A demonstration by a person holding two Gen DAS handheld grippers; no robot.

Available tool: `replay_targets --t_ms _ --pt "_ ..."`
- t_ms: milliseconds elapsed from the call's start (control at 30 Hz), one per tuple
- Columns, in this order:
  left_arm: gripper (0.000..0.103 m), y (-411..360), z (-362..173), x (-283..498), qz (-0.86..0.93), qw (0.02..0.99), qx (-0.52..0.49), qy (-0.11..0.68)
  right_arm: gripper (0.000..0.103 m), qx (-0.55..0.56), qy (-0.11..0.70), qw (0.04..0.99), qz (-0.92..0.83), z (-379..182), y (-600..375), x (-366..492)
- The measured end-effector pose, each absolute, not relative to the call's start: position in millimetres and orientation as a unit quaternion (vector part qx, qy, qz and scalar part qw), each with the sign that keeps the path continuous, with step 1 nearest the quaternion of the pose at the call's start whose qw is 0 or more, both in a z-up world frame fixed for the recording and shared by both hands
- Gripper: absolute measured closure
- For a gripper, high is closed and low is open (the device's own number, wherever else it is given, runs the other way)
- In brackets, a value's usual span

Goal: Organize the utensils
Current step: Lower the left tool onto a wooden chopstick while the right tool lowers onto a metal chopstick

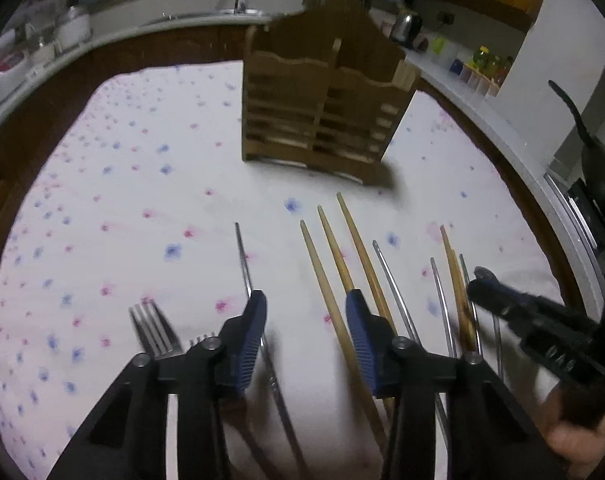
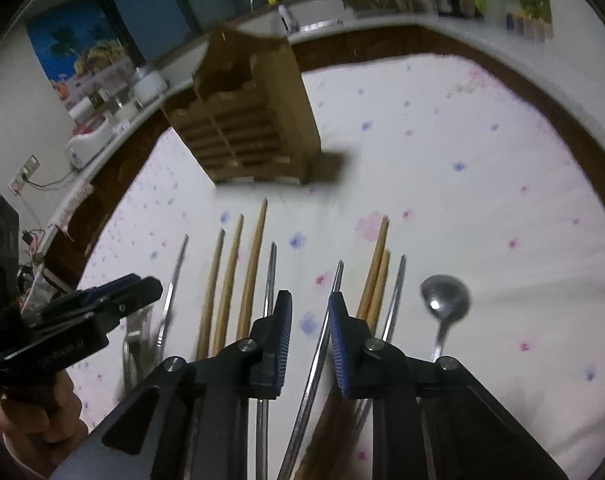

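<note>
Your left gripper is spread, empty; the right gripper is spread astride a metal handle. Utensils crowd bottom centre, so closing may snag neighbouring chopsticks. The holder stands upper centre.

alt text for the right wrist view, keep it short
The open right gripper hovers over a row of wooden chopsticks and metal utensils on a floral cloth, a spoon at right and a wooden caddy behind.

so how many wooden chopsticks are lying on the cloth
5: three side by side left of the right gripper, two overlapping right of it. More may hide under the grippers.
</note>
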State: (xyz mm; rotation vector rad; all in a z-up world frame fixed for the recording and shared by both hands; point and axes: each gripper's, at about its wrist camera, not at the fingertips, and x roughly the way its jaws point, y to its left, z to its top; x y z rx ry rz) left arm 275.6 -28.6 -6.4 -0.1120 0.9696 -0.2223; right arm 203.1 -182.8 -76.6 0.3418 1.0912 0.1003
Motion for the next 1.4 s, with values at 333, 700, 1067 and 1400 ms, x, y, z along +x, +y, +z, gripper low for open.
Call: replay_targets --t_ms 333,700,1067,1400 --pt "0.068 -50.4 -30.8 313.3 -0.111 0.856 -0.027 0.504 0.089 0.156 0.548 0.821 0.041 -100.8 -186.0 209.8" --pt "0.092 -71.2 -50.9 321.4 -0.160 0.836 0.039 0.524 0.088 0.138 0.558 0.817 0.049 -101.2 -180.5 213.2" --pt "0.089 -78.9 -58.1 338.7 -0.142 0.833 0.046 0.533 0.091 0.149 0.552 0.818 0.055 -103.4 -184.0 214.1" --pt "0.090 -81.3 -57.6 342.4 -0.124 0.833 0.066 0.536 0.091 0.146 0.546 0.824 0.043 -101.9 -180.5 211.7"
